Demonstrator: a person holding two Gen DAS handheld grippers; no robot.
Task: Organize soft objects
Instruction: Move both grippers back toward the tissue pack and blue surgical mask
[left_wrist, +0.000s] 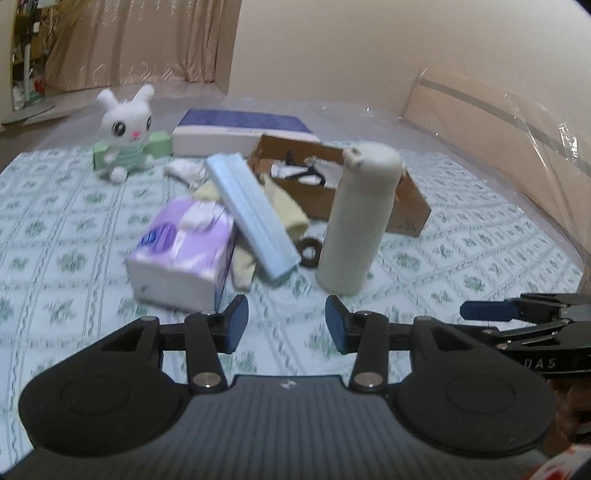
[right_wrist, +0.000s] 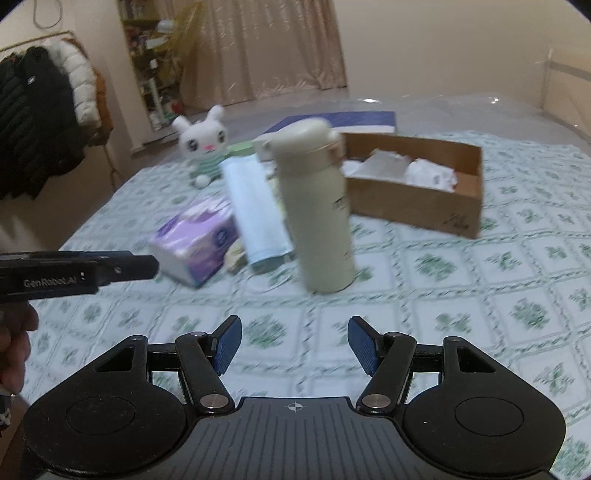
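Progress looks slight from the left wrist view: the cardboard box (left_wrist: 402, 199) already holds a few pale crumpled things and something dark, but the purple tissue pack (left_wrist: 184, 251), the blue mask pack (left_wrist: 251, 214) leaning across it, the yellow cloth (left_wrist: 284, 206) underneath and the plush rabbit (left_wrist: 125, 125) at the far side all lie loose on the patterned bedspread (left_wrist: 74, 229), so most of the sorting seems left to do; the left gripper (left_wrist: 286, 323) hovers low over the cover just short of the pile, jaws wide and empty, with the cream flask (left_wrist: 358, 221) upright ahead to its right. From the right wrist view, the box (right_wrist: 413, 206) sits beyond and right of the flask (right_wrist: 317, 210), white bundles inside it, while the right gripper (right_wrist: 294, 345) is likewise spread wide, holding nothing, level above the bedspread (right_wrist: 480, 295) and pointed toward the flask, the other gripper's finger (right_wrist: 125, 267) reaching in from the left
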